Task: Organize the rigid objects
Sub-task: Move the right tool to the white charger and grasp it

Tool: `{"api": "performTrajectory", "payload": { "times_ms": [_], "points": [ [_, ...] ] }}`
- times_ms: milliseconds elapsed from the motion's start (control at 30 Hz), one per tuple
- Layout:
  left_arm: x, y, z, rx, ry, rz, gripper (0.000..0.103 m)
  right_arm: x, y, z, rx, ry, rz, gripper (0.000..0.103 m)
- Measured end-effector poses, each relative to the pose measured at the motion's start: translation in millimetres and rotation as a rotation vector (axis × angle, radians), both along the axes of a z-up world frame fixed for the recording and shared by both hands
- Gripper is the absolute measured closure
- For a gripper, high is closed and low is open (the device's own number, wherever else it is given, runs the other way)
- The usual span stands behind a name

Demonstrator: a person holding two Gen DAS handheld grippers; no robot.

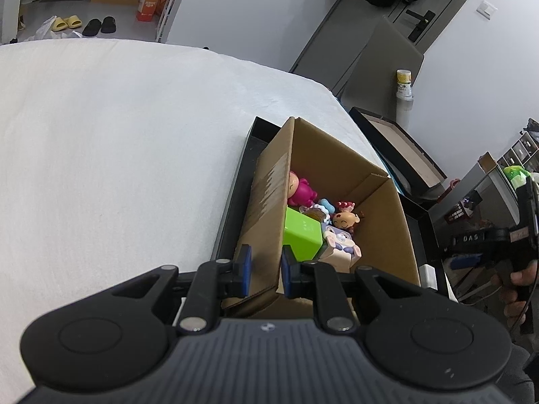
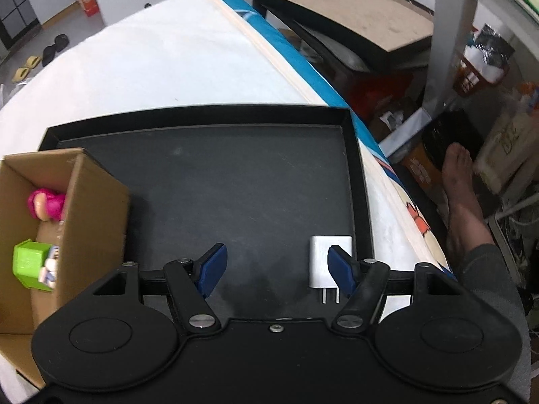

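So my right gripper (image 2: 276,271) is hanging open over the black tray (image 2: 357,155), pads spread with nothing between them, and the white charger (image 2: 323,259) is lying flat on the tray floor just inside the right-hand pad, which covers part of it from this angle. Its two metal prongs (image 2: 330,295) stick out toward me. Looks like the only loose thing left on the tray, down in the near right corner close to the rim. My guess is it's light, hard and pretty slick, being glossy plastic, so I'd want the pads on the two flat sides of the body, not on the prongs and not corner to corner, or it'll probably squirt out. It's low and lying flat too, so the pads need to get right down to the tray floor, and the rim beside it could get in the way. Over on the left, my other gripper (image 1: 266,269) is clamped on the wall of the cardboard box (image 1: 380,232), one pad outside and one inside. The box sits on the same tray on the bed (image 1: 118,134) and already has a green block (image 1: 301,235), a pink figure (image 1: 298,190) and a few other small toys in it.
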State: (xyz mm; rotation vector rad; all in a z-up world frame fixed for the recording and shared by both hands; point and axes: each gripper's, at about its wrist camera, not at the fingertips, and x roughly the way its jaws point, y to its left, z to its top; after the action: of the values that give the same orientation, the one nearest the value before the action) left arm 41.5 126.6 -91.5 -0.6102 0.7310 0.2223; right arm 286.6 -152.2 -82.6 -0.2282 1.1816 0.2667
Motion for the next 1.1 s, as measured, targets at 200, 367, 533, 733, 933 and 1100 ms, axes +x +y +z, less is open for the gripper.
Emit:
{"api": "performTrajectory", "payload": {
  "times_ms": [200, 367, 533, 733, 933, 1100],
  "points": [
    [0.9, -1.5, -0.1, -0.003, 0.0, 0.004, 0.086, 6.4, -12.4, -15.6, -0.009, 0.022, -0.03, 0.038],
    [1.7, -2.6, 0.2, 0.004, 0.001, 0.005, 0.086, 11.9, -21.8, -29.5, -0.018, 0.038, -0.052, 0.038],
    [2.4, -2.6, 0.0, 0.004, 0.002, 0.006, 0.086, 15.3, -27.2, -40.4, -0.031, 0.047, -0.067, 0.038],
    [2.4, -2.6, 0.0, 0.005, 0.002, 0.006, 0.086, 20.7, -33.2, -55.0, -0.038, 0.057, -0.084, 0.06],
    [4.1, -1.6, -1.5, -0.002, 0.006, 0.005, 0.086, 21.7, -36.5, -57.3, -0.032, 0.067, -0.089, 0.066],
    [4.5, -1.4, -2.0, -0.006, 0.005, 0.006, 0.085, 17.5, -30.9, -48.7, -0.019, 0.06, -0.065, 0.067]
  ]
}}
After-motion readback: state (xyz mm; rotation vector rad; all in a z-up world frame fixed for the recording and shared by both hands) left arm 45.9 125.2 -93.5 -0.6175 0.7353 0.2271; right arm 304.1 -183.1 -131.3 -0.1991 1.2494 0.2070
